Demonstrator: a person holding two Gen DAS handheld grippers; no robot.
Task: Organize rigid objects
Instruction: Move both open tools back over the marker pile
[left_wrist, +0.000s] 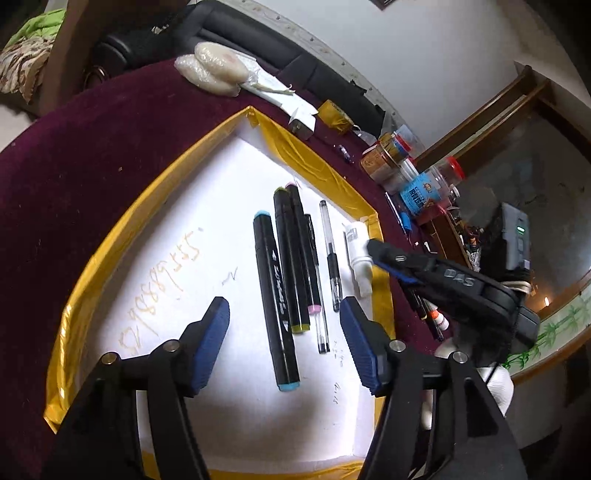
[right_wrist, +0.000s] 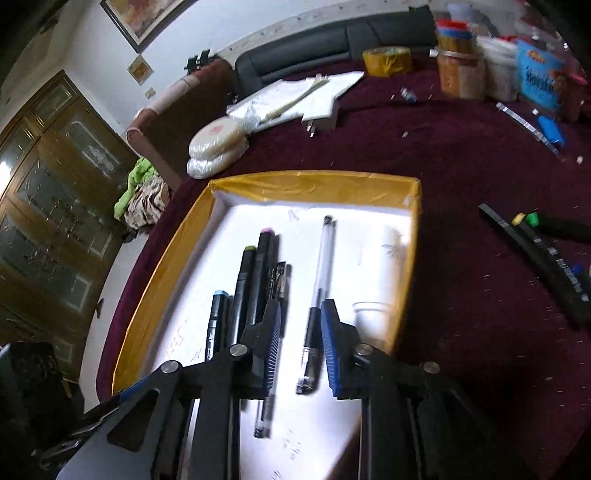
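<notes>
Black markers (left_wrist: 275, 302): three; pens (left_wrist: 330, 251): two.

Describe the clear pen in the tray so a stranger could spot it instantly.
Find the yellow-edged white tray on the maroon cloth. Among its row of pens, the clear pen lies between the black markers and the white tube; it alone has a see-through barrel.

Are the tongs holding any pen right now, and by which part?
Nothing is held. The left tongs and right tongs are open. The clear pen lies in the tray between the right pads, which do not seem to squeeze it.
</notes>
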